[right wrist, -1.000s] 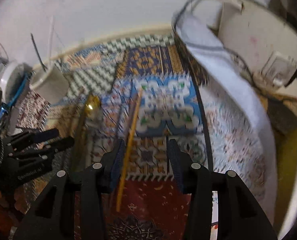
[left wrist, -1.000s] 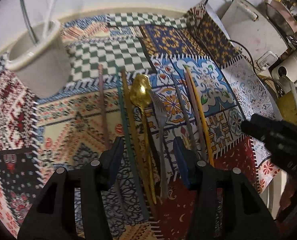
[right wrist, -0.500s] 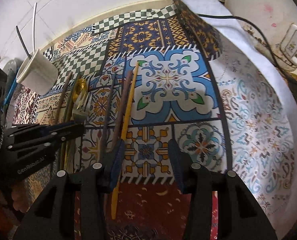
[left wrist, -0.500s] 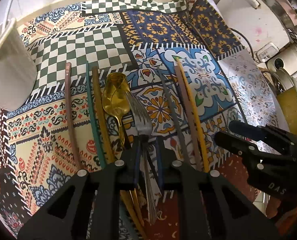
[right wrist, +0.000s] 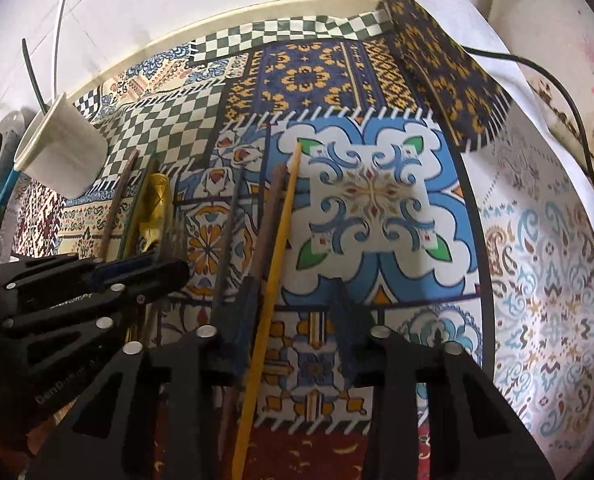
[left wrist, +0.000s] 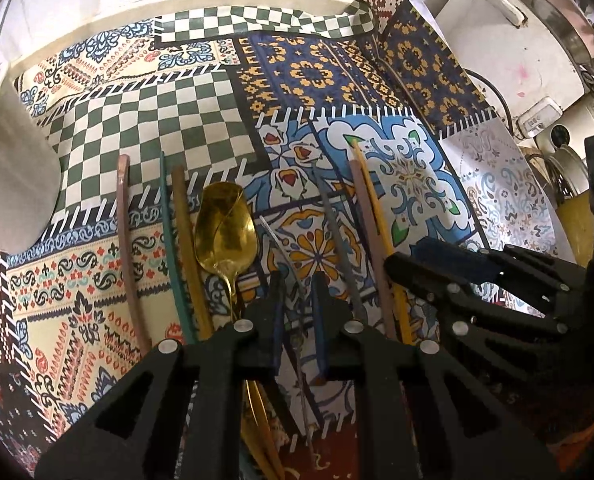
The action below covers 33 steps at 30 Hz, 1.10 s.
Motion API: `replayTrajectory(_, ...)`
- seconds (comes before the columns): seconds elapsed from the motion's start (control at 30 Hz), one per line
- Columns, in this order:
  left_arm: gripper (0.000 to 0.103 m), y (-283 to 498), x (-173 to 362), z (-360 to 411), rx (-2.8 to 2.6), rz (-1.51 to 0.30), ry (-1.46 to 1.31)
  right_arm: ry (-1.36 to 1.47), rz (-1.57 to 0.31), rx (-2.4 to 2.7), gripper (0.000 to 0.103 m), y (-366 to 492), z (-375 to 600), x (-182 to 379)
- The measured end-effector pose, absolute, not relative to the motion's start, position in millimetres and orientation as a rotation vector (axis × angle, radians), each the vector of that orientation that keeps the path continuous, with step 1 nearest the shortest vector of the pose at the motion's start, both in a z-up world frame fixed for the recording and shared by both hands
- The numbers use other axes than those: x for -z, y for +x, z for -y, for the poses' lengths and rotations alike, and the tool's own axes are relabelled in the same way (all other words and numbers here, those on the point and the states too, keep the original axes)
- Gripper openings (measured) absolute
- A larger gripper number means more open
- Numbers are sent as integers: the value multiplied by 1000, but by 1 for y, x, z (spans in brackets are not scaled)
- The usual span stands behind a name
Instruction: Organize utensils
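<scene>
My left gripper [left wrist: 297, 300] is clamped on the thin handle of the silver fork [left wrist: 285, 256], which lies on the patterned tablecloth [left wrist: 149, 128] just right of the gold spoon [left wrist: 225, 232]. Left of the spoon lie three sticks: brown [left wrist: 125, 240], teal [left wrist: 171, 240] and tan [left wrist: 187, 240]. My right gripper [right wrist: 293, 300] has just been closing; the yellow chopstick [right wrist: 275, 264] passes between its fingers, against the left pad only, so it is not yet gripped. A brown chopstick [right wrist: 271, 208] and a grey one [right wrist: 229, 232] lie just beside it. The white cup [right wrist: 63, 148] stands at far left.
</scene>
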<state>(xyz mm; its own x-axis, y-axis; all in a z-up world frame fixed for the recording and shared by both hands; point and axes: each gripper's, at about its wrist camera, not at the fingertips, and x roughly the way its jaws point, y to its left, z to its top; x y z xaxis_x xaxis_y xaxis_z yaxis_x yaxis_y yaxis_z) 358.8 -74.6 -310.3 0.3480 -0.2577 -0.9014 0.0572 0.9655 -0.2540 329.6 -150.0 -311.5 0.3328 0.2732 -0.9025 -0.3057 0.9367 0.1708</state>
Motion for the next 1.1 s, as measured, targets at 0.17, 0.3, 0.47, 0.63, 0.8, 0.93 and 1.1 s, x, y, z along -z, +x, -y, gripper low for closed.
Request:
replayTrajectory(0.17,7,370,313,80,189,-1193,-163,-150,-1142,-330,13,331,135,316)
replayTrajectory(0.3,4,375,314,77,198,-1203,-185,-170,-1129,-332,8,330,130,317)
replayTrajectory(0.47,2,373,309,70,216,-1202,-225,-56,-1161,-368,5,332,142,314)
replayTrajectory(0.63,1,363,284,69,238,-1138,-232,-6,-1111,-363,5,321,152,294)
replayTrajectory(0.8,1,345,254,65,246,-1068,-234,26,-1053,-362,5,310,160,270)
replayTrajectory(0.93,0,324,235,59,249,-1026,-239,37,-1001,-358,5,300,165,250)
replayTrajectory(1.1,0,296,212,55,236,-970,-216,42,-939,-354,5,285,170,227)
